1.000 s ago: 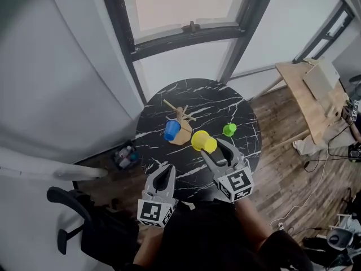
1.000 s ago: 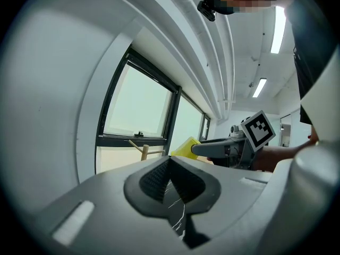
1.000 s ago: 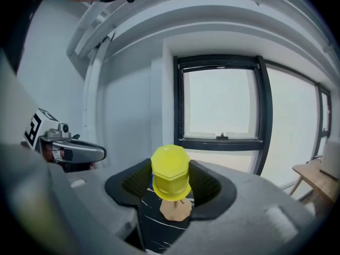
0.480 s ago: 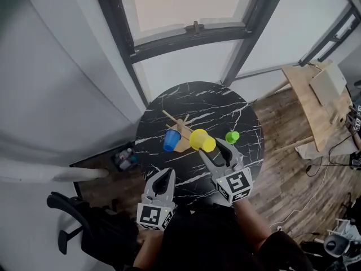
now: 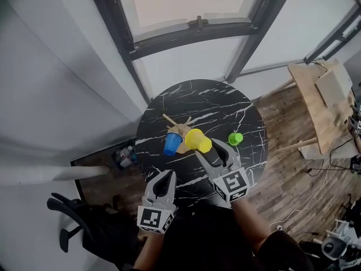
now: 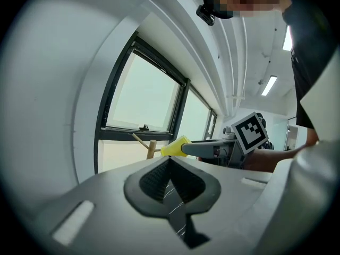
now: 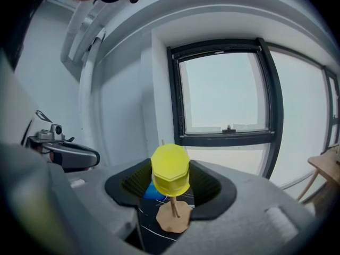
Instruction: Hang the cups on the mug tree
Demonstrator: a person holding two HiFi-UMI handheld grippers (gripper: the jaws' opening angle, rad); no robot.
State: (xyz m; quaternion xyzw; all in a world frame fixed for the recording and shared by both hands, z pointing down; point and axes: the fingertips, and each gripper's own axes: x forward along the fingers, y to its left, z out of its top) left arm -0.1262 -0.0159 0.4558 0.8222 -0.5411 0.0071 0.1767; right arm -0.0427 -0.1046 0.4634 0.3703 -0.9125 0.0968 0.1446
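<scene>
The wooden mug tree (image 5: 181, 130) stands on the round black marble table (image 5: 225, 107), with a blue cup (image 5: 171, 144) hanging at its left. My right gripper (image 5: 210, 150) is shut on a yellow cup (image 5: 198, 140), holding it right beside the tree. In the right gripper view the yellow cup (image 7: 170, 170) sits between the jaws above the tree's wooden base (image 7: 173, 220), and the blue cup (image 7: 153, 192) peeks out behind it. A green cup (image 5: 235, 138) stands on the table to the right. My left gripper (image 5: 167, 175) is shut and empty near the table's front edge.
A window with a dark frame (image 5: 192, 30) lies behind the table. A wooden desk (image 5: 321, 103) is at the right over a wood floor with cables. A black chair (image 5: 70, 216) is at the lower left. The left gripper view shows the right gripper's marker cube (image 6: 249, 132).
The right gripper has carried the yellow cup leftward, closer to the mug tree. The left gripper has crept forward a little and stays shut.
</scene>
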